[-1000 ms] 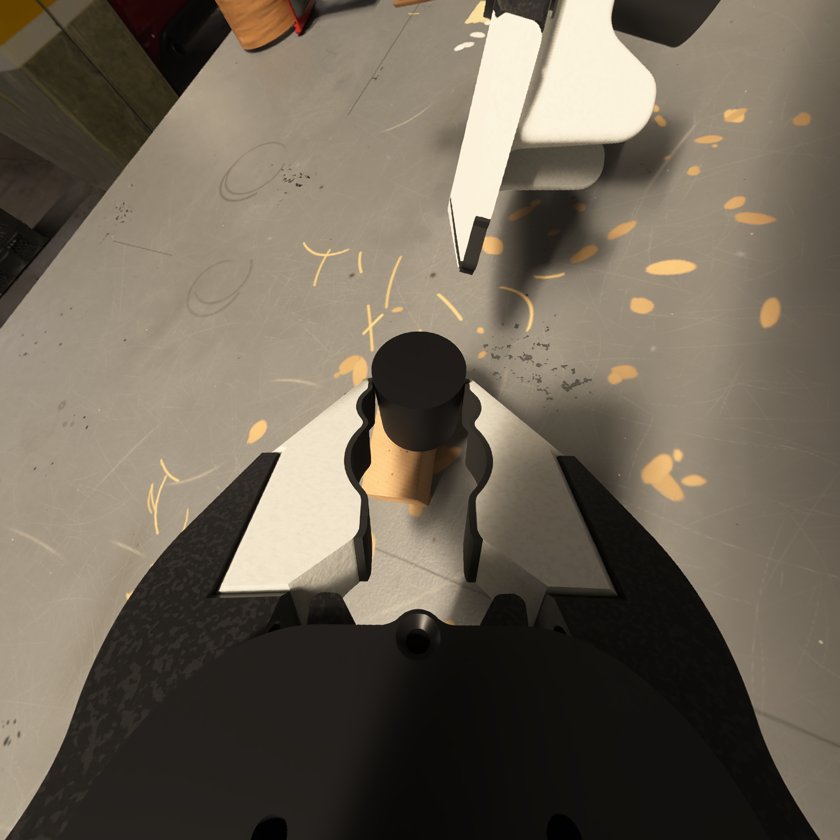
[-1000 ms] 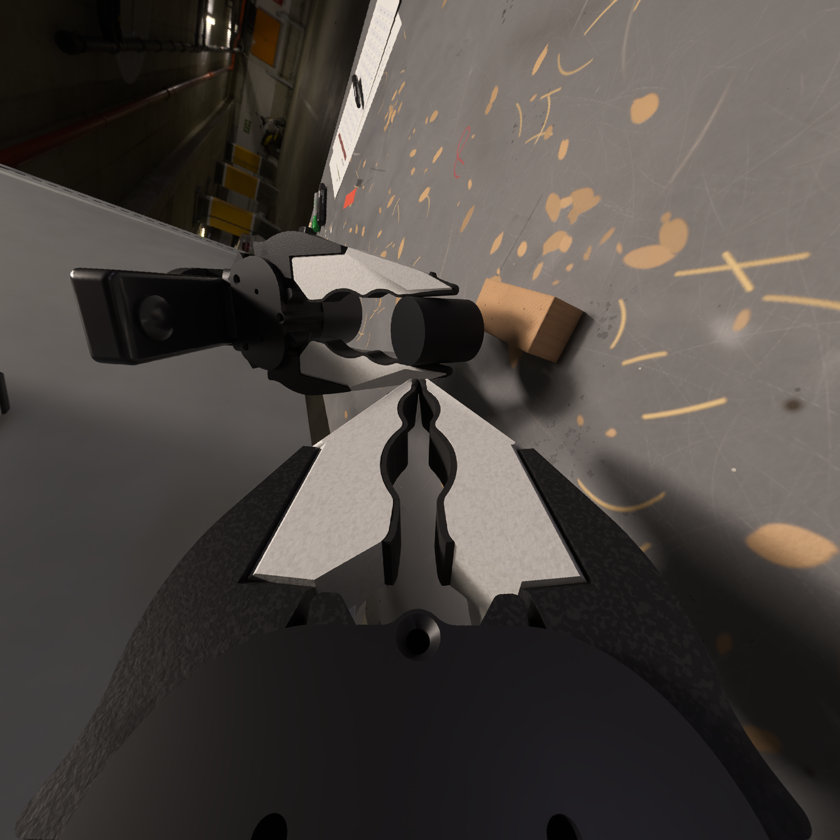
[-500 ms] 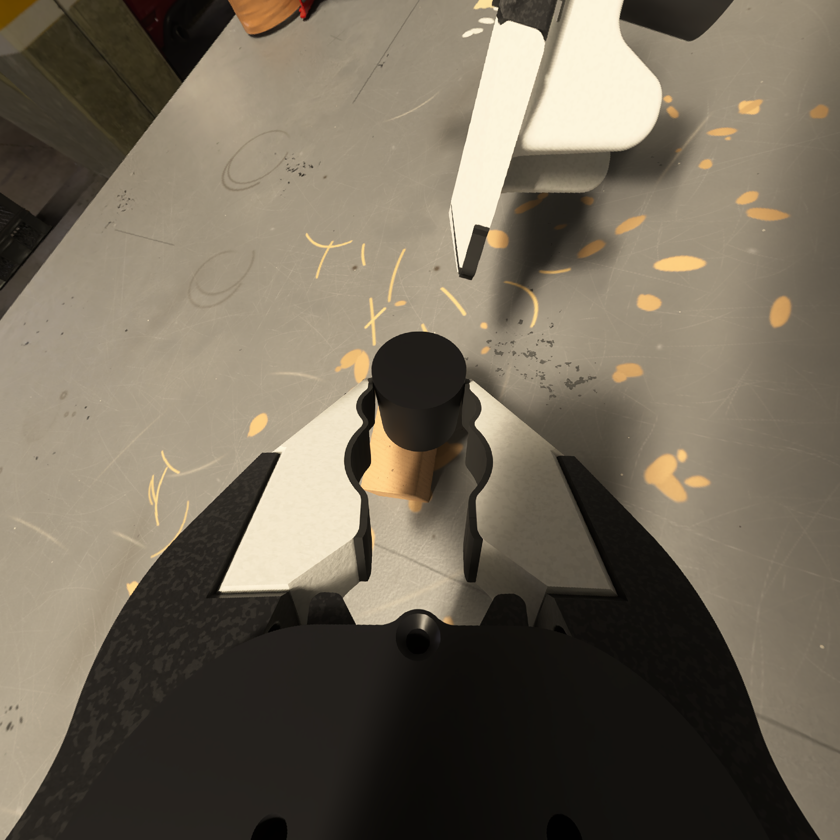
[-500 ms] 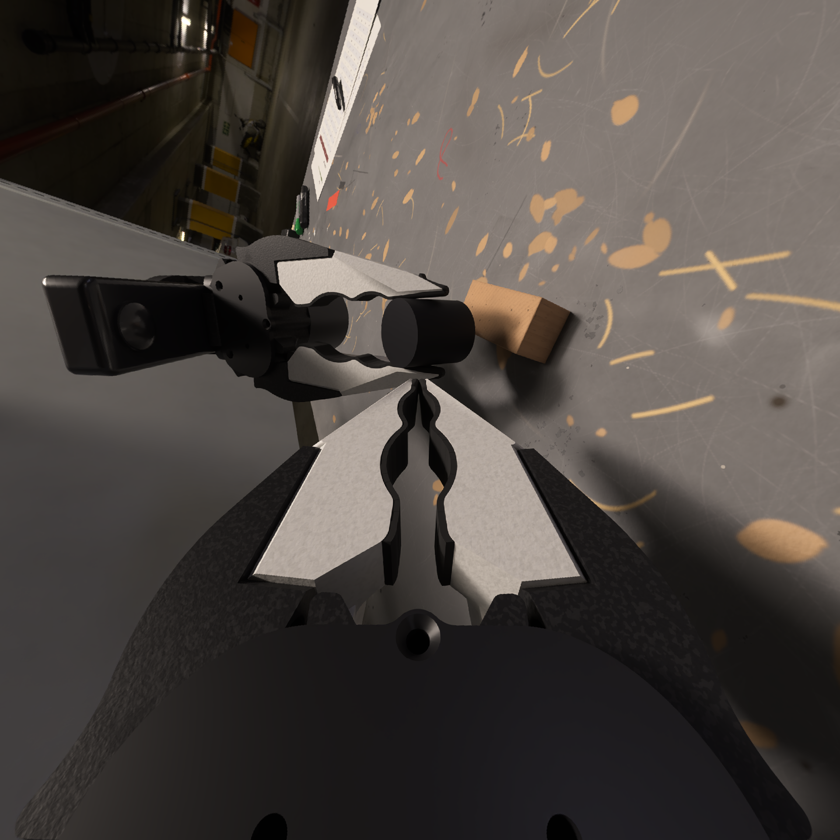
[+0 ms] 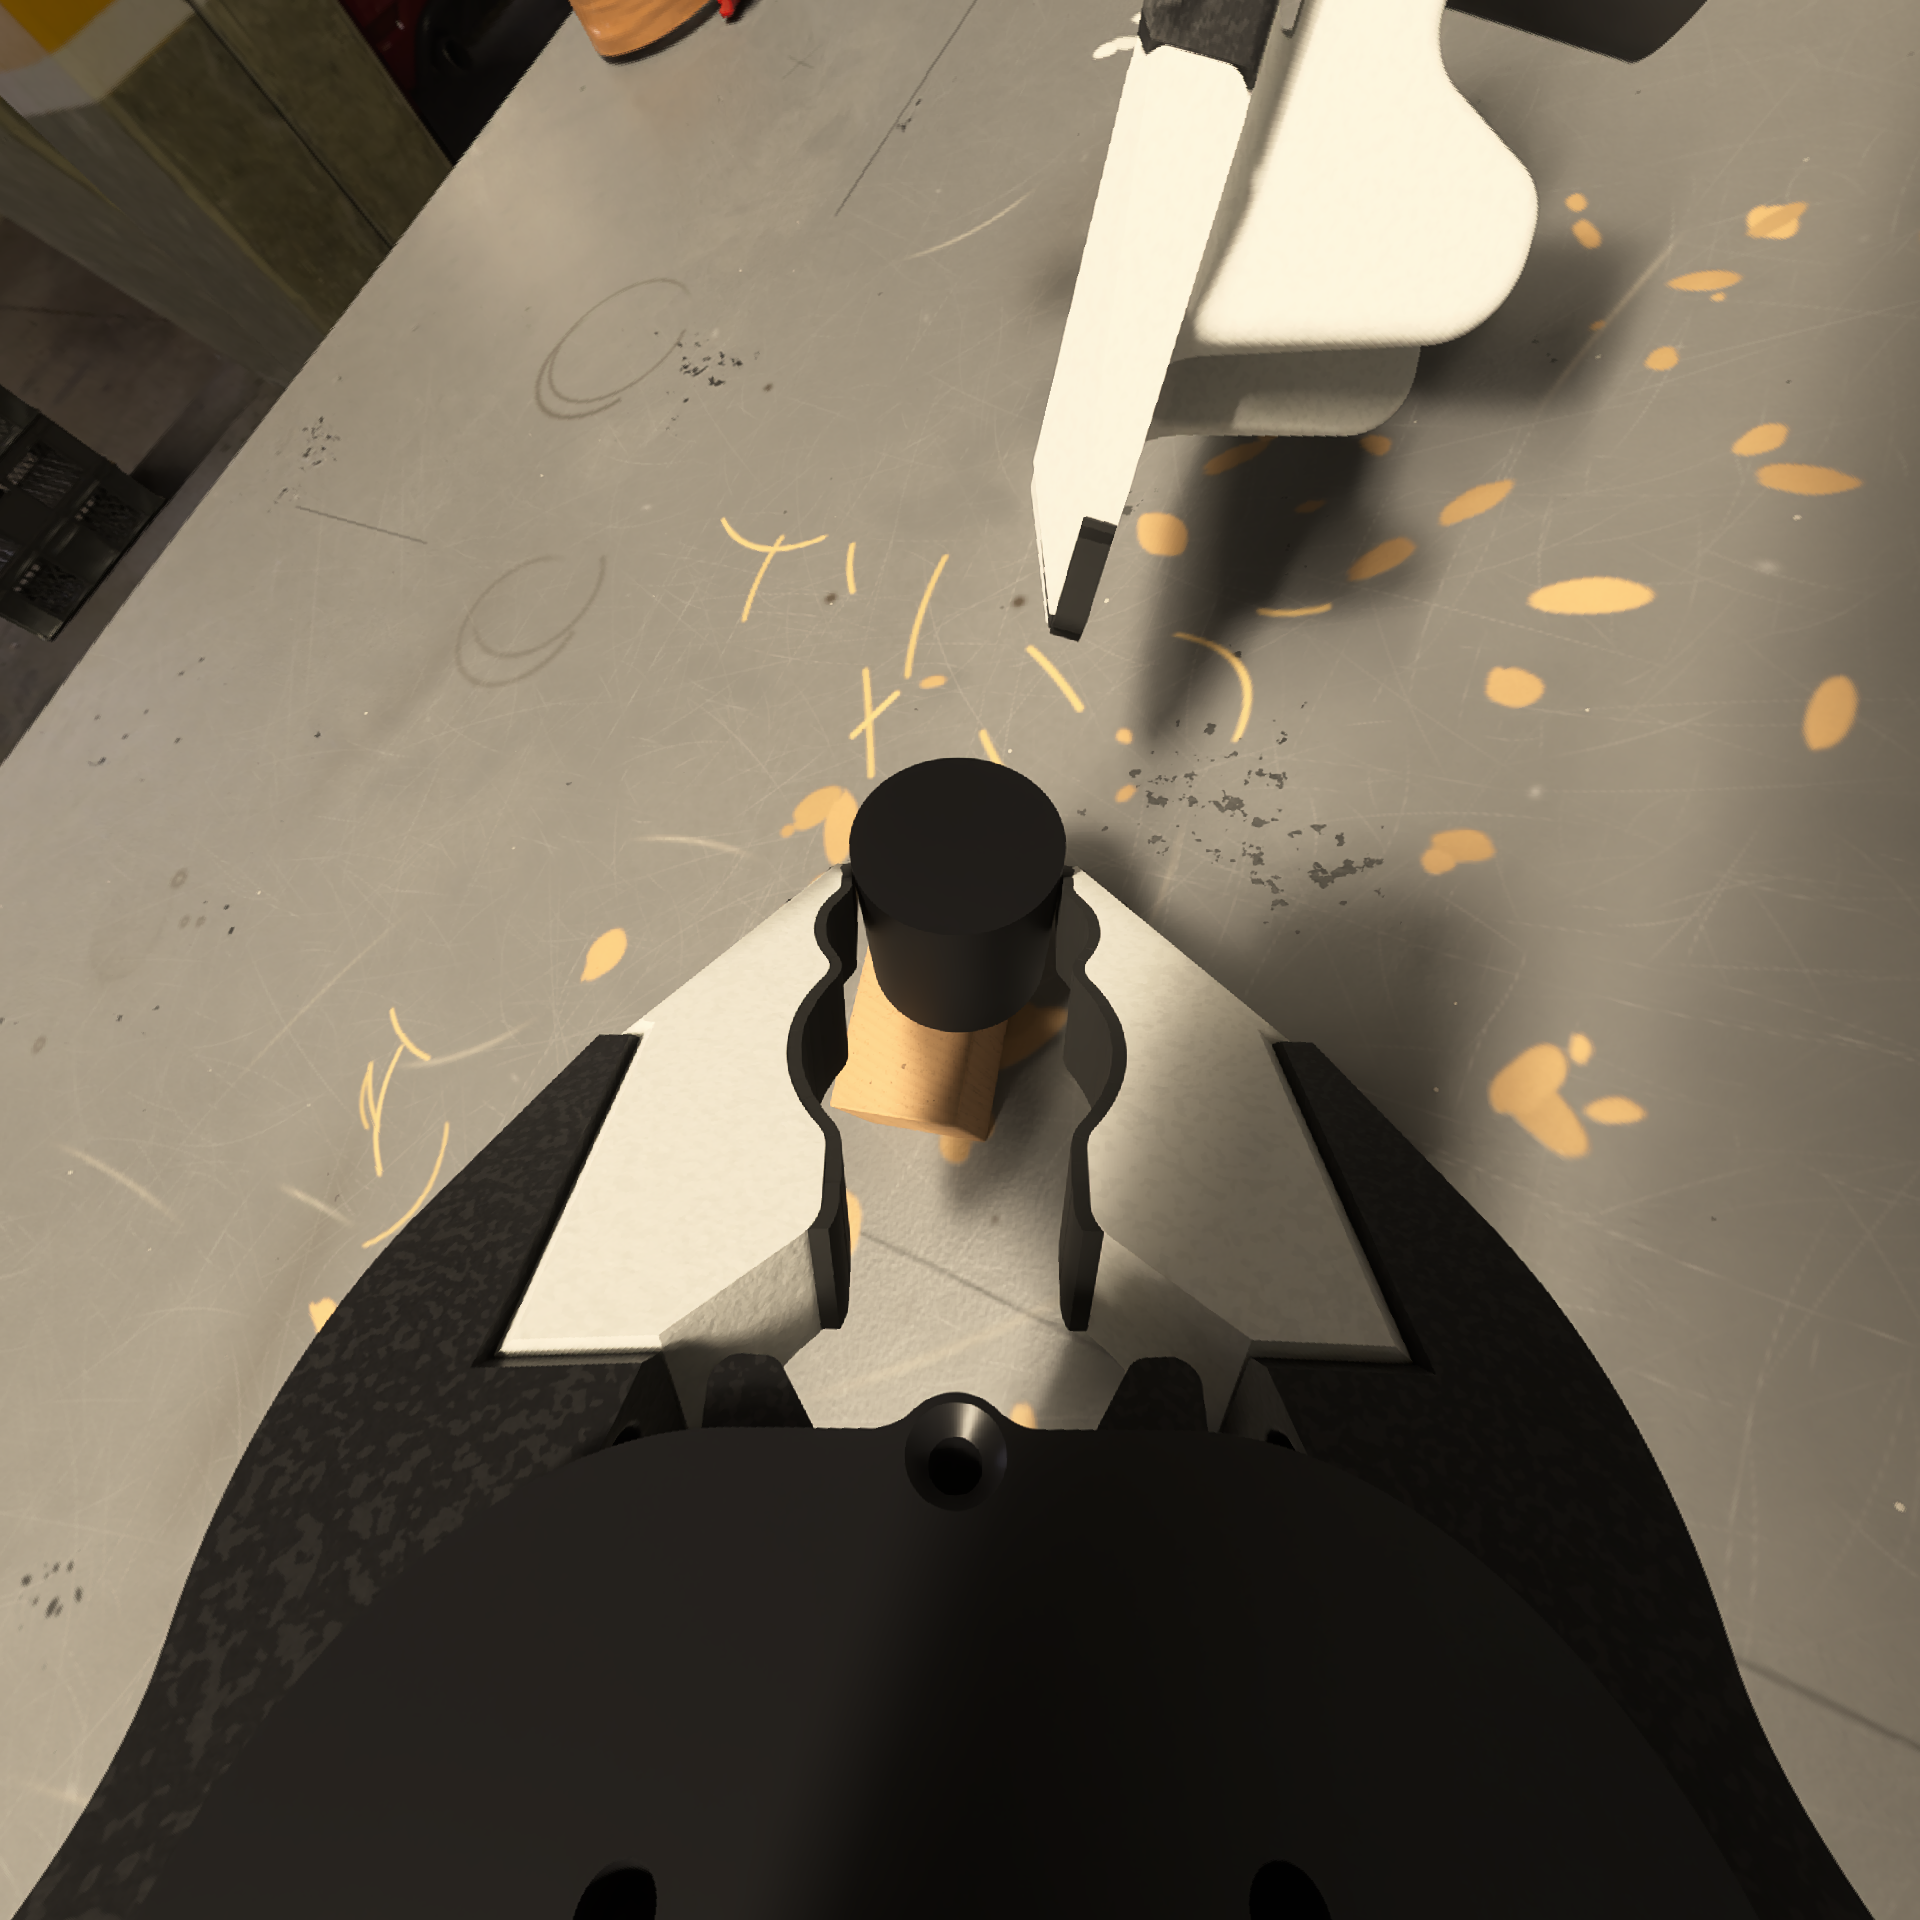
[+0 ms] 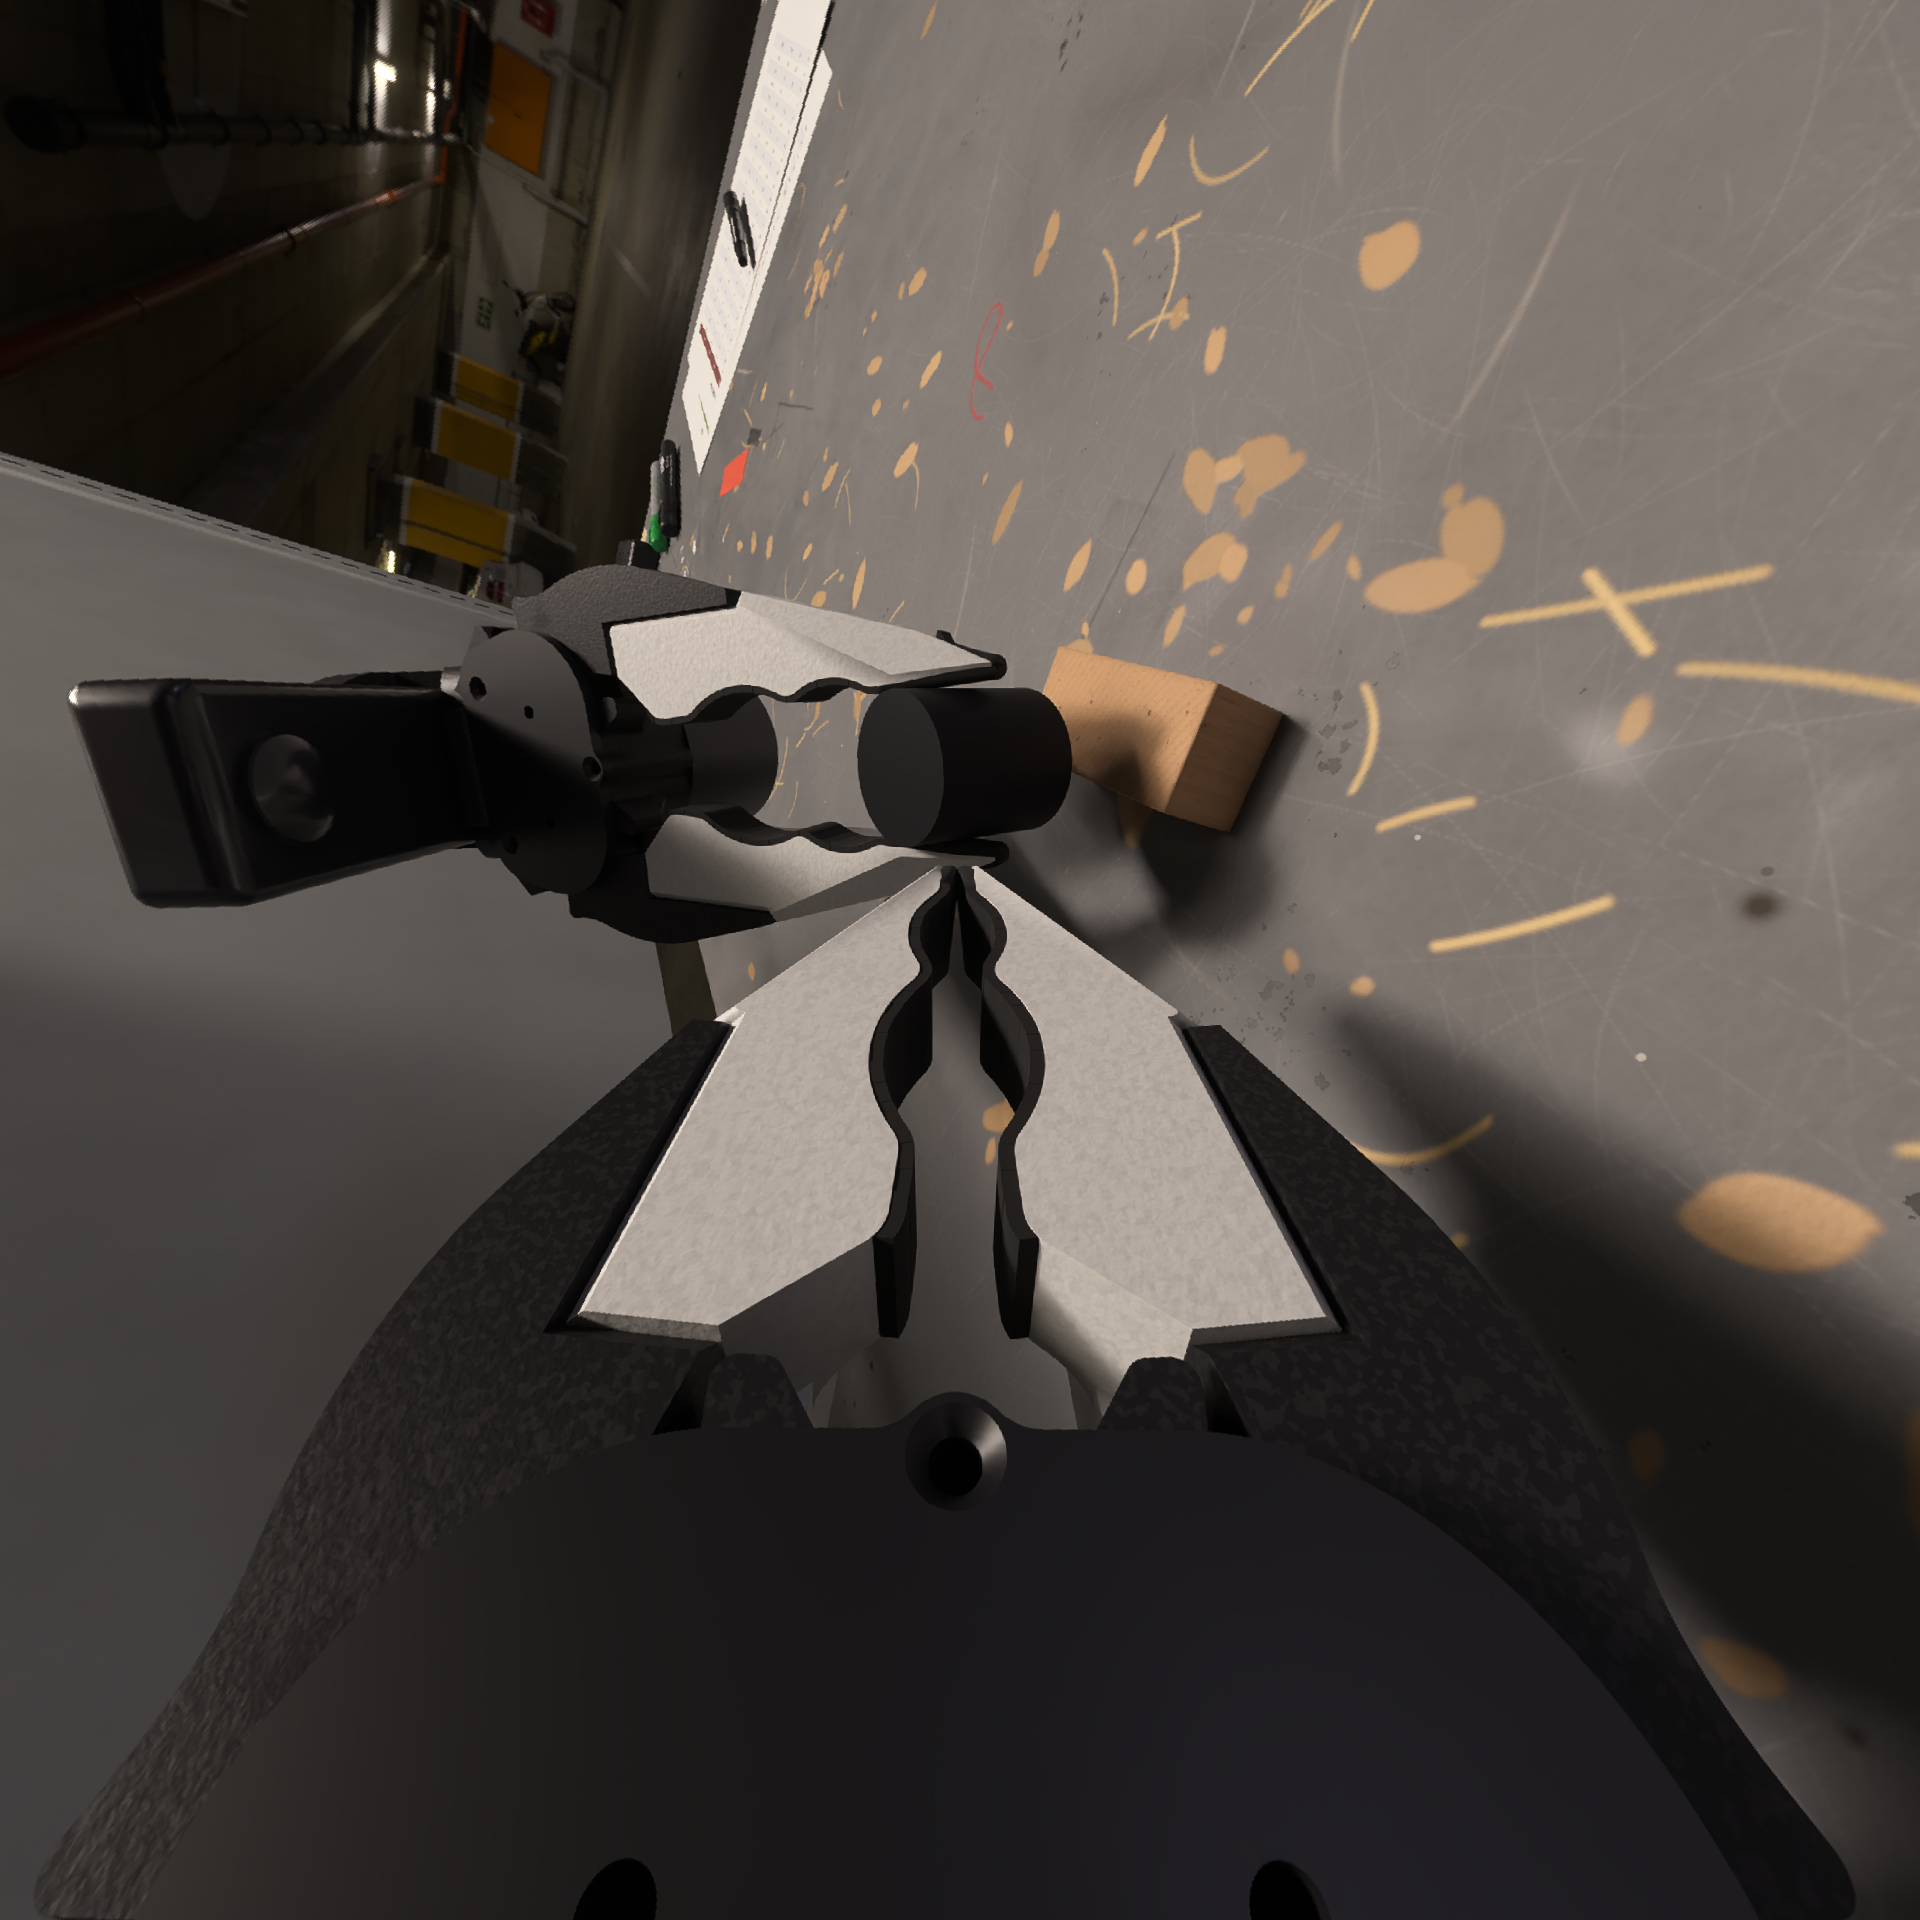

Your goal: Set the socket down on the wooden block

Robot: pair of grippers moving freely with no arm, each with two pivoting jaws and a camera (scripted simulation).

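Overhead, the left gripper (image 5: 958,894) pointed steeply down at the bench (image 5: 416,831), its 2 fingers clamped on the sides of the socket (image 5: 956,894), a plain matte-black cylinder with a flat round end facing the camera. Beneath that cylinder, between the fingers, lay the wooden block (image 5: 914,1081), a pale, smooth-sawn rectangular piece resting flat on the bench. In the right wrist view the socket (image 6: 961,769) reached toward the block (image 6: 1174,732), but whether the 2 touched could not be told. There the left gripper (image 6: 935,769) appeared side-on, with a black boxy body at the far left, white wedge-shaped finger plates and black wavy inner pads above and below the socket. The right gripper (image 6: 954,883) held nothing; its jaws were almost closed, the tips nearly meeting and only a narrow scalloped slot left farther back. Its tips hung just beside the lower finger of the left gripper. In the left wrist view, the right gripper (image 5: 1075,582) showed far and to the right as a long cream-white blade ending in a small black pad, raised above the bench and casting a dark shadow. The bench was dull grey metal, finely scratched, marked with faint ring stains, black specks and scattered tan flecks and curled shavings.
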